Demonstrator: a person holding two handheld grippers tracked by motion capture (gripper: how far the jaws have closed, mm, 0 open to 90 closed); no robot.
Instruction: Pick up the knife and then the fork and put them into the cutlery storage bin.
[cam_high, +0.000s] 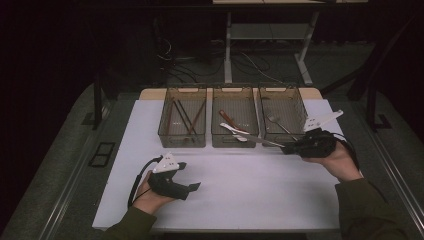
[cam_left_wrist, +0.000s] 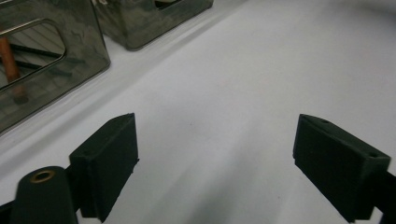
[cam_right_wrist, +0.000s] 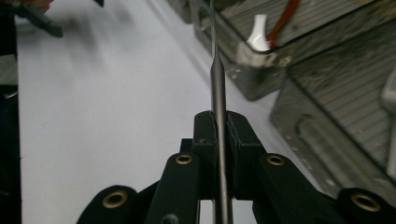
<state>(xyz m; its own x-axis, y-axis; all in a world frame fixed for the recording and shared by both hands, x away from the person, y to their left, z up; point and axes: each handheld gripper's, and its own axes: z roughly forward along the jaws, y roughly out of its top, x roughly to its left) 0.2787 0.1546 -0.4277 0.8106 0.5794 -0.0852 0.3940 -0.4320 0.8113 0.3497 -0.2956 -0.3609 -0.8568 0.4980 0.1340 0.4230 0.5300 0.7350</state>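
Here, the right gripper (cam_high: 289, 147) clamps a slim metal utensil (cam_high: 260, 140) by its handle — in the right gripper view the pads (cam_right_wrist: 205, 140) press on the shaft (cam_right_wrist: 218, 88) from both sides. The utensil's long axis runs straight out ahead of those jaws, level, and its far end lies over the near wall of the middle bin (cam_high: 235, 137) of three smoky plastic bins. That bin, which holds a white spoon (cam_high: 234, 130), sits just beyond the utensil's tip; the right bin (cam_high: 282, 112), with a fork in it, is beside the gripper's far side. The right hand is by far the nearer to the bins. The left gripper (cam_high: 192, 176) hovers well apart over the bare white table (cam_high: 250, 190), jaws spread wide with nothing between them — the left bin (cam_left_wrist: 51, 65) lies ahead and to its left.
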